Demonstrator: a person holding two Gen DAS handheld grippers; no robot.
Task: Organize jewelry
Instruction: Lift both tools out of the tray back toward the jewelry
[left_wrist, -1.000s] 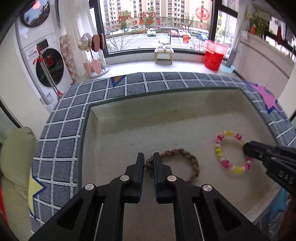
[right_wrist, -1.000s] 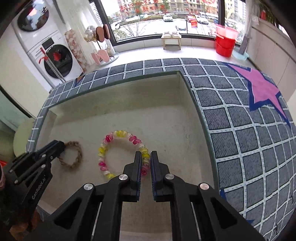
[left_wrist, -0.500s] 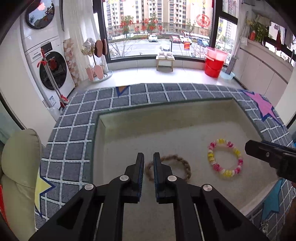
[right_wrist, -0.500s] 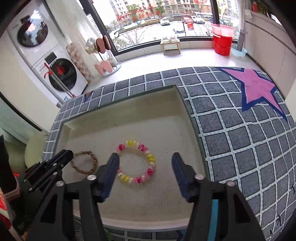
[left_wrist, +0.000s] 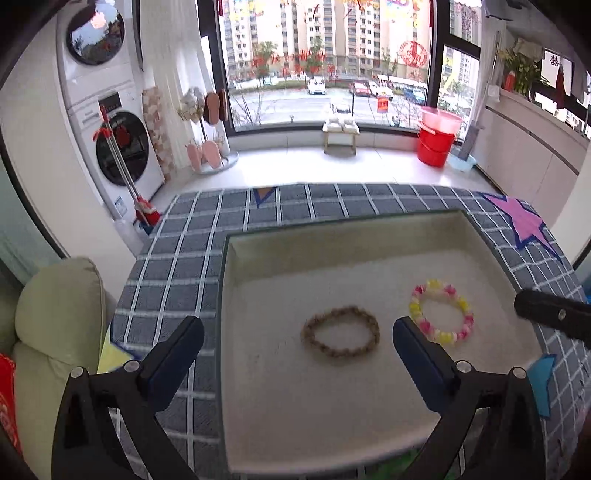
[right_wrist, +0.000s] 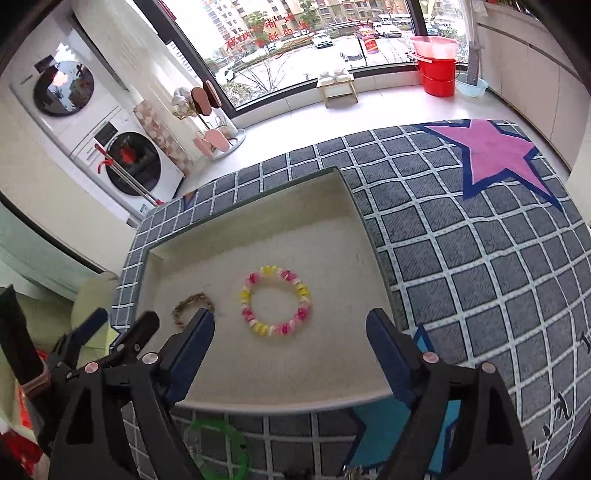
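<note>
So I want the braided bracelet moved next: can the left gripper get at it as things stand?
Probably yes: the left gripper is open above the tray, and the braided bracelet lies flat, uncovered, apart from the beaded bracelet.

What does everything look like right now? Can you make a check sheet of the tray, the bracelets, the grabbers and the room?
Surface: cream tray set into a grey checked cloth with a pink star.
Job's things: brown braided bracelet and pink-yellow bead bracelet lie flat in the tray, side by side, apart.
Clutter: green ring below the tray's near edge.
Grippers: left gripper and right gripper have just been opening; both open, holding nothing.
Cables: nothing seen.
Surroundings: stacked washing machines, red bucket, small stool, big window.
</note>
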